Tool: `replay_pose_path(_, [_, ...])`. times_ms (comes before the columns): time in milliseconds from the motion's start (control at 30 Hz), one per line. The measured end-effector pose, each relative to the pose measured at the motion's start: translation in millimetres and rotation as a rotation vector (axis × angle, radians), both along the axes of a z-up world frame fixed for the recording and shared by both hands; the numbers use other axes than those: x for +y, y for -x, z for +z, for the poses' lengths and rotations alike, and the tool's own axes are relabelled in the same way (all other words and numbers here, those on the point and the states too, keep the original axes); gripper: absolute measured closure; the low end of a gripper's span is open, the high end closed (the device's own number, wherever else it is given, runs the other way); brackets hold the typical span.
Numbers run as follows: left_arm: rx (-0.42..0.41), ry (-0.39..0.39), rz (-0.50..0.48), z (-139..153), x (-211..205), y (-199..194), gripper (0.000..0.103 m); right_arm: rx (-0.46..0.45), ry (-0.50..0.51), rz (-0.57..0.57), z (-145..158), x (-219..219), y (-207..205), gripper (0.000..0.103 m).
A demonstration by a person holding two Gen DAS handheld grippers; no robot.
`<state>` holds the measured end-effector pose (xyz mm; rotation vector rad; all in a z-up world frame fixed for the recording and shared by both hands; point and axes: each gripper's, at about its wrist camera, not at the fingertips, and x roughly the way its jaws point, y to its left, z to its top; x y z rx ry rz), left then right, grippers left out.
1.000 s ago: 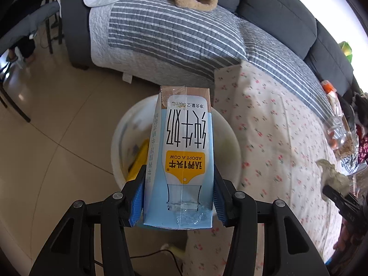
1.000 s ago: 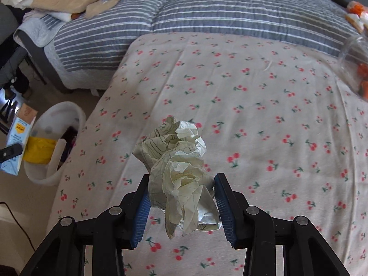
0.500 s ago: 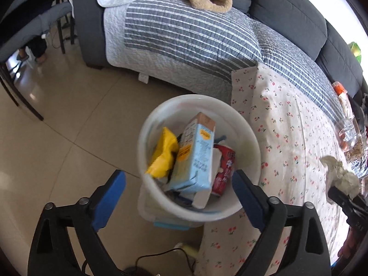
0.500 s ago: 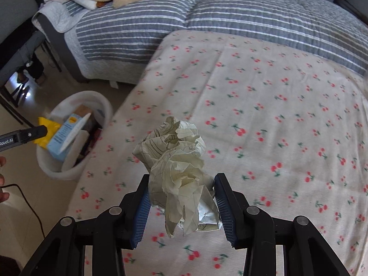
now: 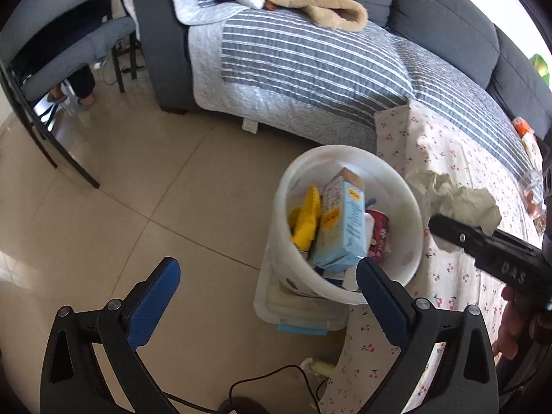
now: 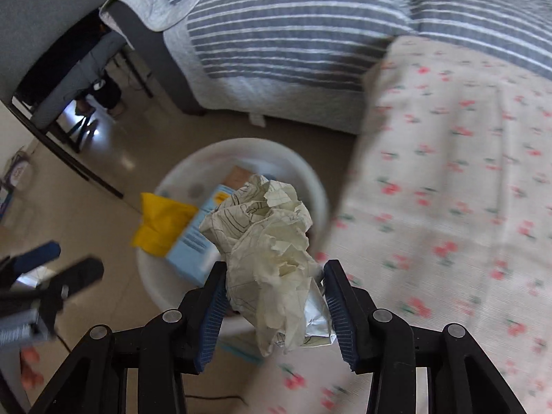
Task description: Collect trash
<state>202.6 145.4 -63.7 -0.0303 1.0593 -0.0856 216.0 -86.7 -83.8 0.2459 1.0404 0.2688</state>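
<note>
Now that the milk carton [image 5: 339, 227] lies in the bin [image 5: 345, 289], left gripper [image 5: 267, 298] gapes empty, opening; right gripper [image 6: 276, 305], jaws easing apart, brings crumpled paper [image 6: 272, 241] binward.

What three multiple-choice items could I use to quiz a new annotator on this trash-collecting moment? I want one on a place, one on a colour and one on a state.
1. Where is the blue milk carton?
A. On the floral cloth
B. Inside the white bin
C. Between the left gripper's fingers

2. What colour is the wrapper beside the carton in the bin?
A. Yellow
B. Green
C. Purple

3. What state is the left gripper in?
A. Shut on the carton
B. Open, nothing between its fingers
C. Shut on the paper

Key: 1 B, the carton stands among the trash within the bin's rim. 2 A, the left wrist view shows a yellow wrapper left of the carton. 3 B, its jaws are opening wide over bare floor and bin; the crumpled paper sits in the right gripper.
</note>
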Motion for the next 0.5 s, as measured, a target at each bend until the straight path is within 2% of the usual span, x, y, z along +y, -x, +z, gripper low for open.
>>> replay_pose_path(233, [0.004,-0.014,0.016,-3,8,1,0.000,-0.007,-0.001,-0.019,-4,18,-23,0.051])
replay_pose_path(300, [0.001,-0.021,0.021,-2,8,3,0.000,-0.011,-0.021,-0.017,-4,18,-24,0.042])
replay_pose_path(333, [-0.002,-0.021,0.023,-1,8,4,0.000,-0.015,-0.035,-0.025,-4,16,-24,0.026])
replay_pose_path(367, [-0.005,-0.019,0.024,0,7,5,0.000,-0.021,-0.044,-0.038,-3,14,-23,0.016])
replay_pose_path(500, [-0.047,-0.026,0.011,8,-6,17,0.000,-0.049,-0.077,-0.081,5,-2,-13,0.014])
